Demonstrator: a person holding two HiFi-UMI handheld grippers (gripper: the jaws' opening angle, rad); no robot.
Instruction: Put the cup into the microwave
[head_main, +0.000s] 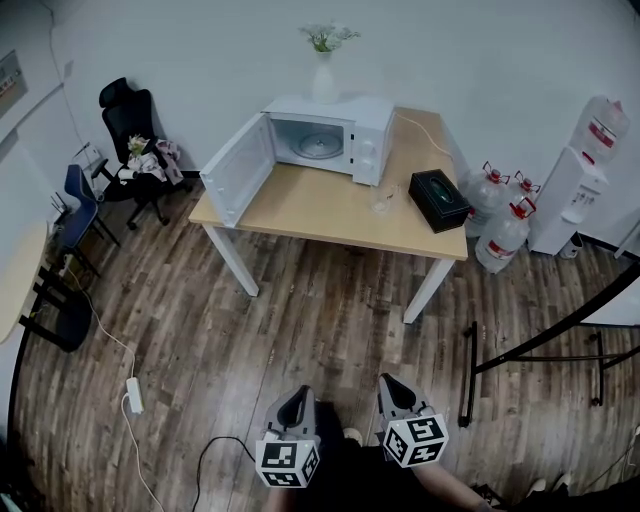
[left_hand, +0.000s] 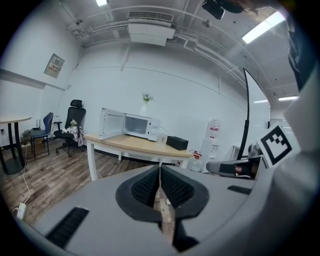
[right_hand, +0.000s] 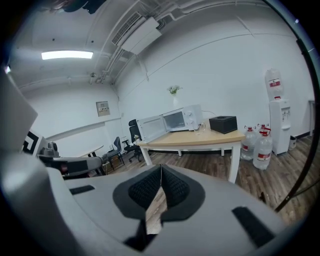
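While fingers (left_hand: 145, 189) touch, the cup (head_main: 383, 201) stands well apart.

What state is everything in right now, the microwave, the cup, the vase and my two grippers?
microwave: door swung wide open, only the turntable inside.
cup: upright on the table, outside the microwave.
vase: upright on top of the microwave, holding flowers.
left gripper: shut, empty, well short of the table.
right gripper: shut, empty, well short of the table.

The clear cup (head_main: 383, 201) shows too small and faint for detail.
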